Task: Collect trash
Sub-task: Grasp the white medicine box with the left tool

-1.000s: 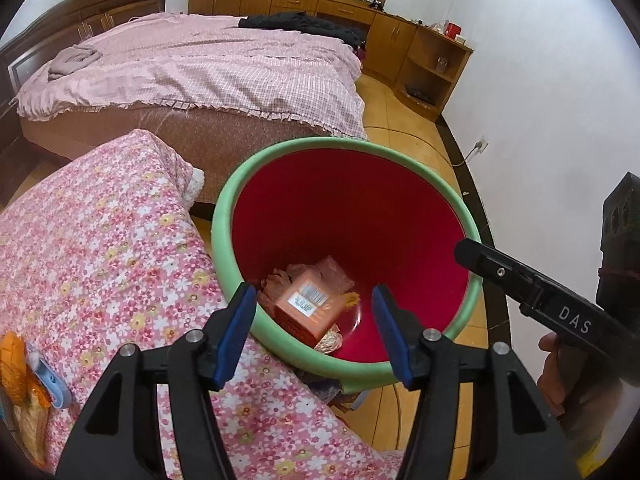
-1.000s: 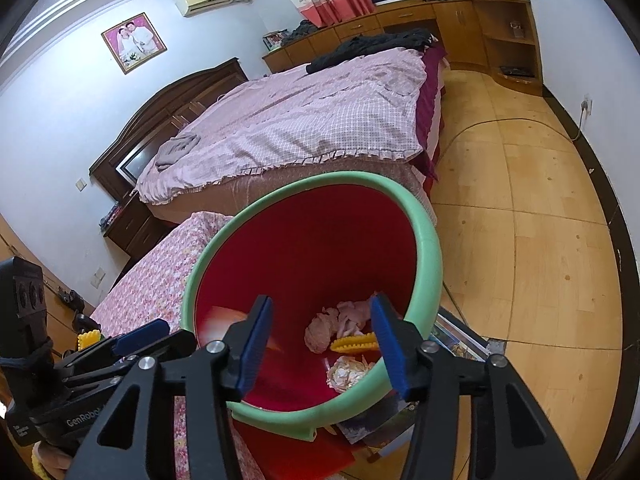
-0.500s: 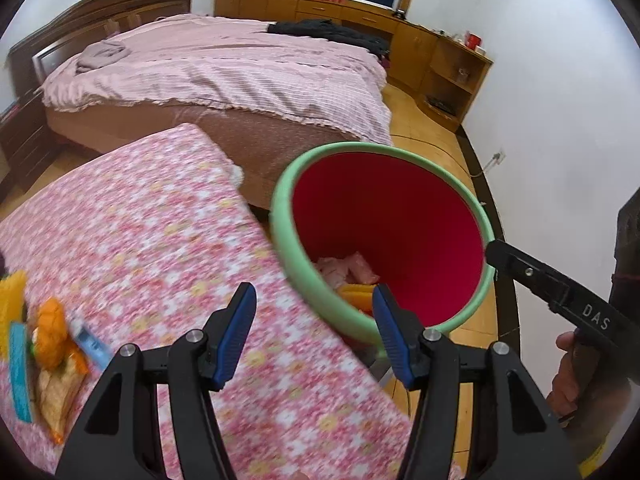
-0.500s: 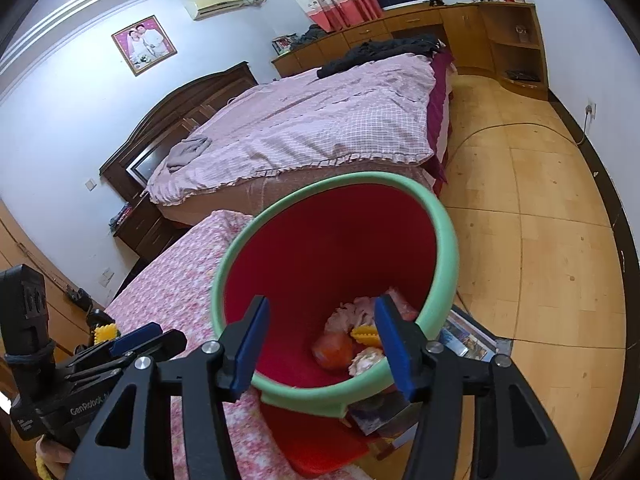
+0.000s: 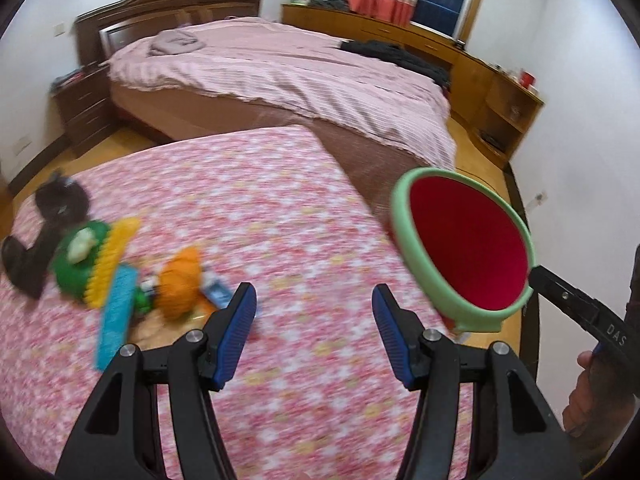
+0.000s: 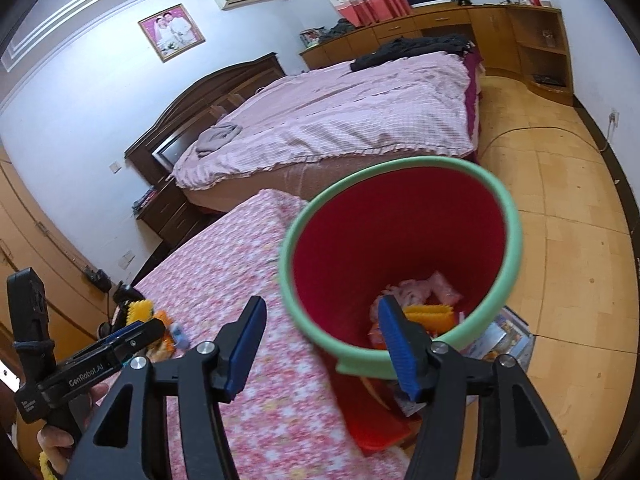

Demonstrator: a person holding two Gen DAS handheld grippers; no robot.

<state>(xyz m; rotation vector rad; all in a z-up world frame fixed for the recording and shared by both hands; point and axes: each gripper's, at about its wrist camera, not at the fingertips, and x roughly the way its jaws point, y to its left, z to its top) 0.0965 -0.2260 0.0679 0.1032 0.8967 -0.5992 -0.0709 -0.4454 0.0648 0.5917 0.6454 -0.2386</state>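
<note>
Nearest, the left hand-held gripper [image 5: 314, 330] hangs over the flowered counter [image 5: 288, 216], fingers apart and empty. The right hand-held gripper [image 6: 322, 344], also empty, is spreading wider at the red bin [image 6: 508, 208]. Some trash [image 6: 430, 298] already lies inside. Farther left, a blurred pile of leftovers [image 5: 132, 276] remains on the counter, so collection looks partway done.
</note>
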